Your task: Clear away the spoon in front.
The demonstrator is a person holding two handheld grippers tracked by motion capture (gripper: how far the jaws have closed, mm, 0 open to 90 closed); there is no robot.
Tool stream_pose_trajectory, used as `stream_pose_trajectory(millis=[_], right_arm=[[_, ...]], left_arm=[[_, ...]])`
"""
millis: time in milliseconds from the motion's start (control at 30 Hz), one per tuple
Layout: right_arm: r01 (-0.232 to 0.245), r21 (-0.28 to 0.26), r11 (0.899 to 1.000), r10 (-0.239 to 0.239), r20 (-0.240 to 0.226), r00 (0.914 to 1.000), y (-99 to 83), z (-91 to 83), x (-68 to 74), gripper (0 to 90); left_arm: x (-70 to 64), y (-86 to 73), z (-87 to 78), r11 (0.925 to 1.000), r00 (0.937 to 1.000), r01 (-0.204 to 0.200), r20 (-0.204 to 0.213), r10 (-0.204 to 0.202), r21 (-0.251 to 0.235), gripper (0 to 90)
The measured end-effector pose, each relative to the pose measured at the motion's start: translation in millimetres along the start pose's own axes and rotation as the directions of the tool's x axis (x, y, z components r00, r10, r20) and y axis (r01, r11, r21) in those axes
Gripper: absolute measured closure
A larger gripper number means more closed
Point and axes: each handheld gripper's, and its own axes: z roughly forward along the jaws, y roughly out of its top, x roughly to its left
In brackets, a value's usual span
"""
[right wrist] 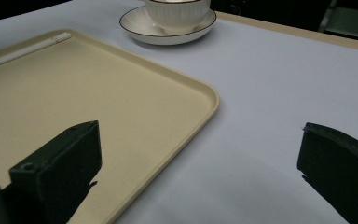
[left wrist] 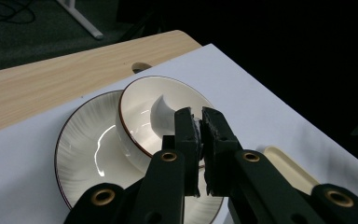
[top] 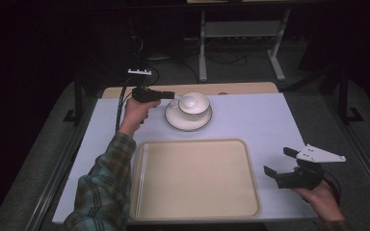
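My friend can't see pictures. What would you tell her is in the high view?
A person's left tool holds a white spoon inside a white ceramic bowl on a round white saucer, at the far side of a white table. Nearer lies a beige plastic tray, and to its right the right tool hangs open.

White spoon [top: 185,100] lies tilted in the brown-rimmed cup [top: 195,103] on its saucer [top: 188,120].

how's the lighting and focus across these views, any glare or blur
High view: the table is lit, the room around it nearly black. Left gripper view: bright glare streaks on the saucer and inside the cup; the left tongs look soft close up. Right gripper view: the tray is evenly lit, the right tongs dark and blurred.
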Motion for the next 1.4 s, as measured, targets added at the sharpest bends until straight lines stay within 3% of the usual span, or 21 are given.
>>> stream_pose_trajectory(millis=[300,533,967,1400], right_arm=[[-0.002,0.001,1.000,0.002,0.002,1.0000,-0.1,-0.1,-0.3,0.0],[0.000,0.001,1.000,0.000,0.002,1.0000,0.2,-0.1,0.5,0.0],[-0.001,-0.004,1.000,0.001,0.003,1.0000,0.6,-0.6,0.8,0.0],[0.006,-0.003,1.000,-0.006,-0.003,1.0000,1.6,0.6,3.2,0.0]], left_arm=[[-17.3,4.1,-17.3,0.9996,0.9997,-0.002,0.024,0.002,-0.029,85.5],[-28.4,-1.6,-31.2,0.9984,0.9982,0.006,0.059,-0.003,-0.057,85.5],[-36.2,-30.2,-49.9,0.9974,0.9959,0.022,0.089,-0.015,-0.069,85.5],[-39.0,-70.2,-65.2,0.9972,0.9952,0.052,0.086,-0.047,-0.054,85.5]])
